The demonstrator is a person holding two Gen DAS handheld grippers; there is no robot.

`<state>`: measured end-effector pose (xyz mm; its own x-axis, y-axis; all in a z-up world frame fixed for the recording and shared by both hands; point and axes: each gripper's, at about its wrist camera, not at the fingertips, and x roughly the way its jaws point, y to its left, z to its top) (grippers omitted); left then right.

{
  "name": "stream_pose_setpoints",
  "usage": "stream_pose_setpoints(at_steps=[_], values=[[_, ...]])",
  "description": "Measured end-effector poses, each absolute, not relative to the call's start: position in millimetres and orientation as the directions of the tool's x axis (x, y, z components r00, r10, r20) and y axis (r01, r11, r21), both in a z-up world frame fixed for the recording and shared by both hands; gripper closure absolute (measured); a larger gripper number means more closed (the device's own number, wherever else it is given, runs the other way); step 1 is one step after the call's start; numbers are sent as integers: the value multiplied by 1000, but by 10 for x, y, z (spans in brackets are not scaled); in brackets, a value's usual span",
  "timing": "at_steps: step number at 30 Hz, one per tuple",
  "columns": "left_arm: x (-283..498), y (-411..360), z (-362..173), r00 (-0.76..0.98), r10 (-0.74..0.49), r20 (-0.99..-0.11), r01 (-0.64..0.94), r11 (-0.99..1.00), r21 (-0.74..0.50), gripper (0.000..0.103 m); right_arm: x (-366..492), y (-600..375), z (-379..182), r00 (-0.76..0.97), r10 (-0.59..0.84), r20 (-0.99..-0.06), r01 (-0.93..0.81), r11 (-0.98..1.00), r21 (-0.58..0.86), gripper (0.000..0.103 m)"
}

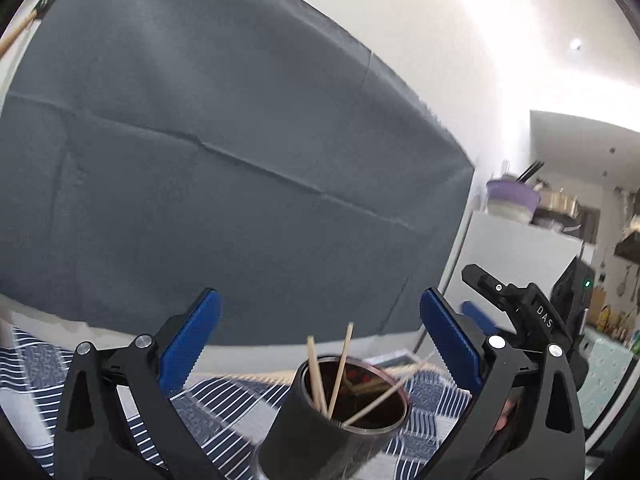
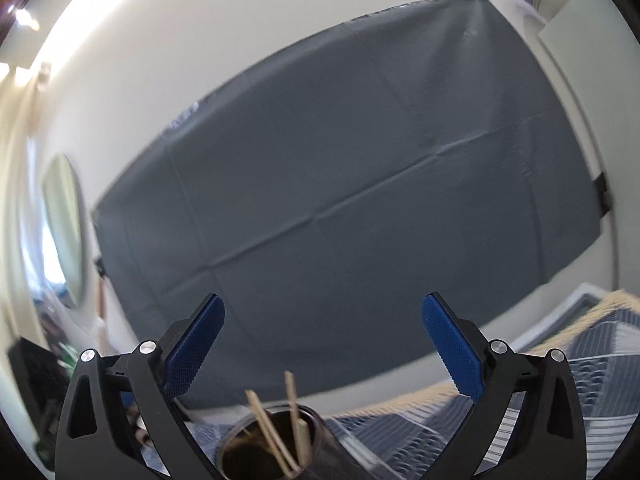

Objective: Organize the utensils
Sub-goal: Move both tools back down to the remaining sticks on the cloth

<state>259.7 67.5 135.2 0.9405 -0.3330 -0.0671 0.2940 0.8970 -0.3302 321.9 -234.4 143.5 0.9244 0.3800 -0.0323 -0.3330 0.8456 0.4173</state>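
Observation:
A dark cylindrical utensil holder (image 1: 320, 424) stands on the blue-and-white striped cloth (image 1: 224, 404) with several wooden chopsticks (image 1: 340, 364) leaning in it. My left gripper (image 1: 320, 320) is open and empty, its blue pads (image 1: 192, 336) apart above the holder. My right gripper (image 2: 324, 328) is open and empty too, just above the same holder (image 2: 272, 448) and its chopsticks (image 2: 280, 428). The right gripper's black body also shows in the left wrist view (image 1: 528, 312), to the right of the holder.
A large grey cloth (image 1: 224, 184) hangs on the white wall behind the table. A white fridge (image 1: 516, 256) with a purple bowl (image 1: 512, 196) on top stands at the right. A round mirror (image 2: 66, 228) hangs at the left.

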Motion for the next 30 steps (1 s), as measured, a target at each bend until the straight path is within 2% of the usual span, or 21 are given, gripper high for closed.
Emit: stream_pose_setpoints(at_steps=[10,15,18,24,30], values=[[2183,779,1288,939,-266,-217,200,937,-286,6,2616,-2467,1413,926,310,-216,-250,931,267,8],[2072,935,1051,904,-298,-307,175,912,-371,6,2304,-2367,1272,892,297,-341,-273,955,119,8],[1997,1013,886,885,-309,-348,152,898,-412,6,2116,-2304,1111,878,287,-383,-287,956,59,8],[1860,916,685,842,-305,-445,145,922,-359,6,1902,-2143,707,833,255,-491,-286,958,12,8],[1899,616,408,765,-276,-582,165,957,-237,6,1830,-2042,392,796,200,-572,-294,953,-76,8]])
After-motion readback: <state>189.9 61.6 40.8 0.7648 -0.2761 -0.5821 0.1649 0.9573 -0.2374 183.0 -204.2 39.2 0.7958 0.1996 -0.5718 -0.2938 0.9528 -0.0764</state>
